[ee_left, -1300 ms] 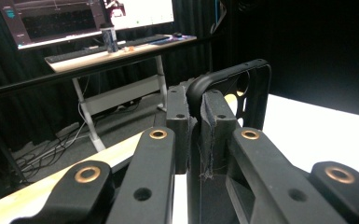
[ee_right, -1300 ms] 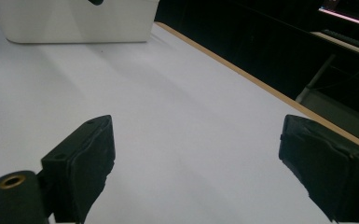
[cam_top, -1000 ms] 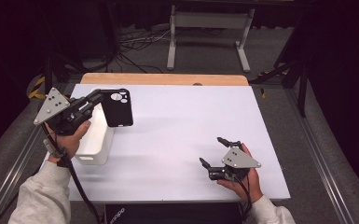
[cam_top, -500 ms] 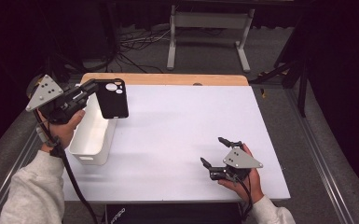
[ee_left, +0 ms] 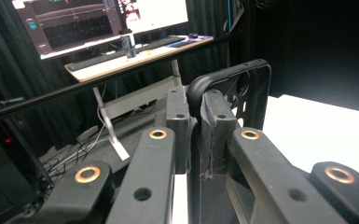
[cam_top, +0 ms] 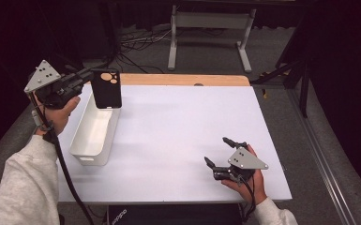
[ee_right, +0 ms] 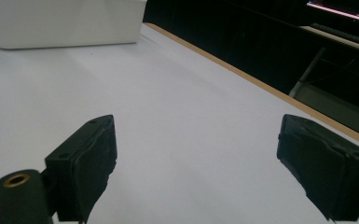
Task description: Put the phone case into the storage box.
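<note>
A black phone case (cam_top: 106, 89) hangs on edge above the far end of a white bin (cam_top: 94, 132) at the table's left. My left gripper (cam_top: 90, 76) is shut on the case's edge; in the left gripper view the two pads pinch the case's rim (ee_left: 233, 88). My right gripper (cam_top: 219, 151) rests near the table's front right corner, held in a hand, its jaws wide apart with nothing between them. In the right gripper view the right gripper (ee_right: 205, 163) faces bare white table, and the white bin (ee_right: 65, 21) lies far off.
The white table top (cam_top: 183, 126) has a wooden strip (cam_top: 183, 79) along its far edge. A metal stand (cam_top: 208, 33) and cables lie on the floor beyond. A desk with monitors (ee_left: 98, 23) stands behind the left gripper. Dark curtains surround the area.
My left gripper has lifted the phone case and carried it toward the far end of the bin, and the case has tipped upright. The right gripper has stayed put.
</note>
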